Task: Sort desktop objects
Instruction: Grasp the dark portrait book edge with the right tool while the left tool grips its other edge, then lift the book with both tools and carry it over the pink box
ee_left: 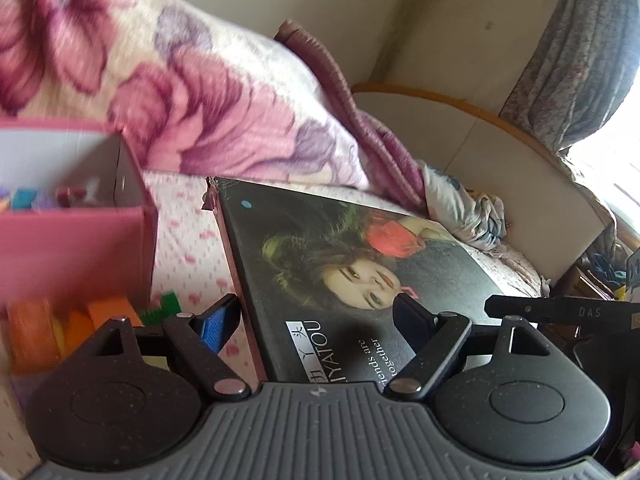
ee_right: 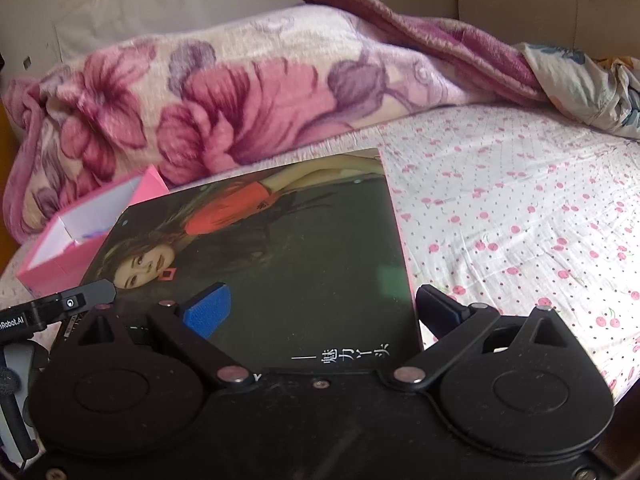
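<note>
At my far left, bright foam-looking blocks lie by the pink cardboard box, which holds more small pieces. My left hand-held gripper hangs spread over the edge of the glossy dark board lying flat on the bed. My right hand-held gripper is spread too, empty, over the board's right side. Rightward runs the cherry-print sheet. I judge loose blocks belong in the box, needing a gentle pinch.

- Board lies flat on the bed sheet.
- Box just left of the board.
- Blanket heaped behind both, along the far side.
- Blocks near the box.
</note>
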Available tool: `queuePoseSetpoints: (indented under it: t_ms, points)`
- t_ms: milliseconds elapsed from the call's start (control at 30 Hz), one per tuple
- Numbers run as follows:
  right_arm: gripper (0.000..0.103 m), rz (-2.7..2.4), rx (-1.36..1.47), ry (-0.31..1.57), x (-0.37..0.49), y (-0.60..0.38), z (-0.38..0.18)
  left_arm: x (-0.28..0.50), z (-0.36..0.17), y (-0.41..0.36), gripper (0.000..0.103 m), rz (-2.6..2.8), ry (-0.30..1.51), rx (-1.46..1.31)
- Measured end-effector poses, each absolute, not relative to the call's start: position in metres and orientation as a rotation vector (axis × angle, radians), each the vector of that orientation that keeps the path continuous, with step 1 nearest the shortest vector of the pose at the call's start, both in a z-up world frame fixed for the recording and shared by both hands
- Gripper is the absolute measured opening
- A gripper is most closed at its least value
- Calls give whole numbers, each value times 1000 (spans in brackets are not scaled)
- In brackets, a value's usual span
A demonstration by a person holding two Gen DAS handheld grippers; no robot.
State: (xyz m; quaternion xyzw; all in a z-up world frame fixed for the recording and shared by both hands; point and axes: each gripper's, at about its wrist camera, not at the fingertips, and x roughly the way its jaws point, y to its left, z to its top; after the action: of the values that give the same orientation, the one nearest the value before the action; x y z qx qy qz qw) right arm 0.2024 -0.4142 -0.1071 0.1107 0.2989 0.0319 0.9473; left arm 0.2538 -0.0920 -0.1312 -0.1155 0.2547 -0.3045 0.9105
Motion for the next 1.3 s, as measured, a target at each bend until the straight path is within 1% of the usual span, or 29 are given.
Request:
queuePoseSetpoints:
  t_ms: [233,433,833,1033,1300]
  points:
    - [102,105,253,517,212,-393,-89,272,-111,-69,83,-603,475,-243]
    - [102,148,283,453,237,-374,-77,293,-100,-47,83,-560,455,-239]
    - [102,246,352,405,304,-342,-81,336,-85,-5,83,-457,437,-232]
    - [102,328,386,388,347,-309,-83,359,-79,31,83,-374,436,-195]
    - [102,449,441,358,385,-247,-87,369,-85,102,83,-274,465,-274]
